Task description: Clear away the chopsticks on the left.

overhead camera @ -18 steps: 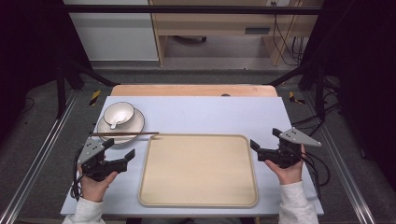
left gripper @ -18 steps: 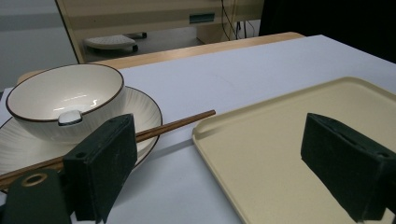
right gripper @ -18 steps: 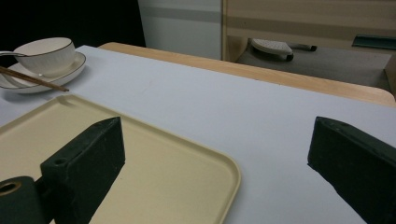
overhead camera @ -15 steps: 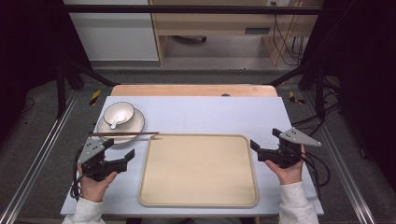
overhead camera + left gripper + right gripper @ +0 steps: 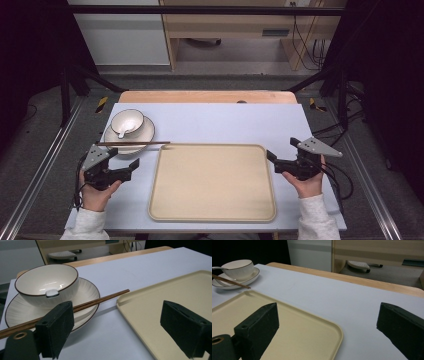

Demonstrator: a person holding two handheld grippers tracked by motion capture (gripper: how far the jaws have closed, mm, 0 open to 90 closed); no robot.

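Reaching for the chopsticks [image 5: 134,144] first, I see them lying across the plate [image 5: 114,140] rim beside the bowl [image 5: 127,122], tips toward the tray [image 5: 212,182]. My left gripper [image 5: 131,166] and right gripper [image 5: 271,156] gape wide, holding nothing. I'd come in low and pinch both sticks together.

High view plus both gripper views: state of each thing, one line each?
Left gripper: jaws open, nothing between them, beside the tray.
Right gripper: jaws open, holding nothing, at the tray's right edge.
Tray: flat on the table, bare.
Bowl: upright on the plate, spoon inside.
Plate: flat on the table, under the bowl.
Chopsticks: lying across the plate's near rim, tips pointing toward the tray.
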